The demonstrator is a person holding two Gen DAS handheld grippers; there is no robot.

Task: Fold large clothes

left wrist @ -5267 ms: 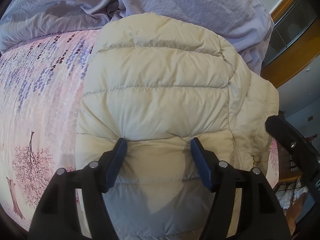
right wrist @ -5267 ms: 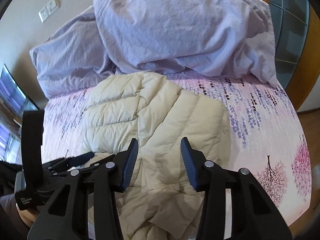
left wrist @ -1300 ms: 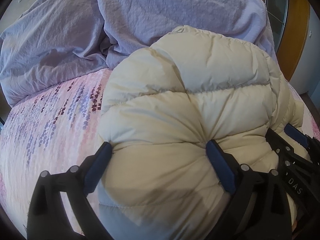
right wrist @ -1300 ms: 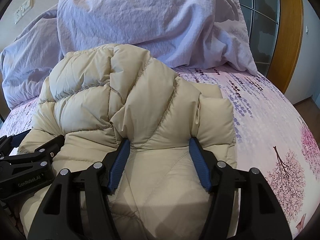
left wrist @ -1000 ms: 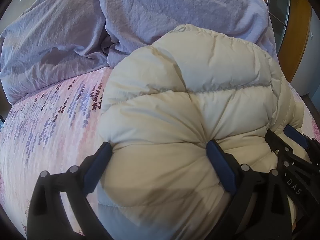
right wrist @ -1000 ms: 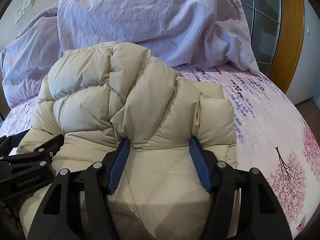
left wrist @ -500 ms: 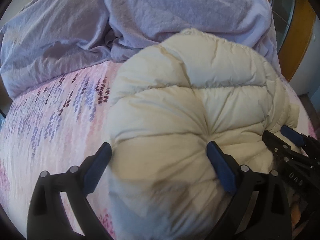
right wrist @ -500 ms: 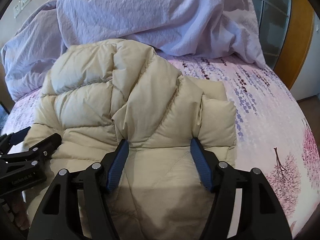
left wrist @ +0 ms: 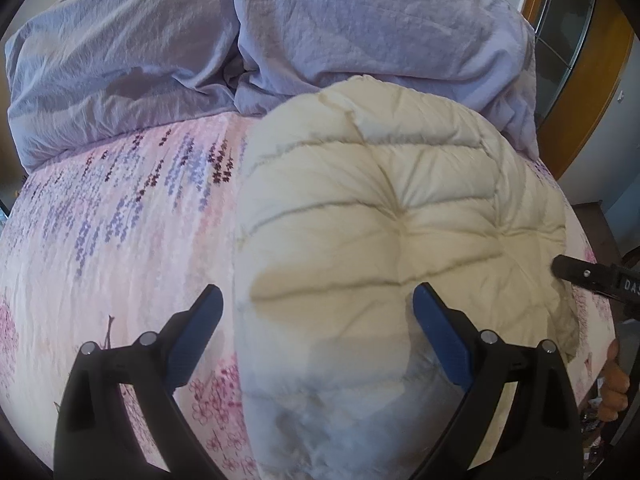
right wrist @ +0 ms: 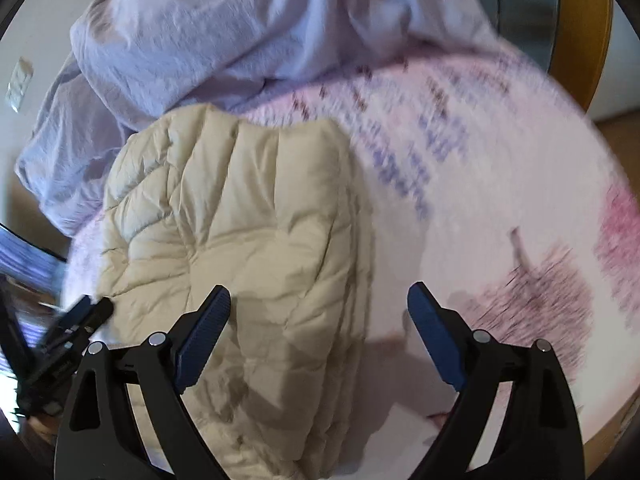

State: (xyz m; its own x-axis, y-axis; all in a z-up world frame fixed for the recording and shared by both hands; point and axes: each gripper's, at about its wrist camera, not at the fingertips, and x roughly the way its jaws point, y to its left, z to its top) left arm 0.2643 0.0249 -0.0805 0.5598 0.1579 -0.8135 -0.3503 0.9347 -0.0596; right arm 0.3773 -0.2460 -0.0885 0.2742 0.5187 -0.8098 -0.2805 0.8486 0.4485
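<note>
Once both the left gripper (left wrist: 316,316) and right gripper (right wrist: 320,312) had spread wide and let go, the cream puffer jacket (left wrist: 400,216) lay folded on the floral bedsheet (left wrist: 120,208), suggesting this fold was done.

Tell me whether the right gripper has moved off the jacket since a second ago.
Yes. The right gripper has swung rightward: its jaws, open, now straddle the cream jacket's edge and the pink bedsheet.

Count, both views: 1 cream puffer jacket (left wrist: 392,248), lying on the bed. 1 lilac duvet (left wrist: 280,32), bunched. 1 floral bed sheet (left wrist: 120,216). 2 tools: left tool (left wrist: 316,320), right tool (right wrist: 320,320). 1 wall switch plate (right wrist: 18,84).
</note>
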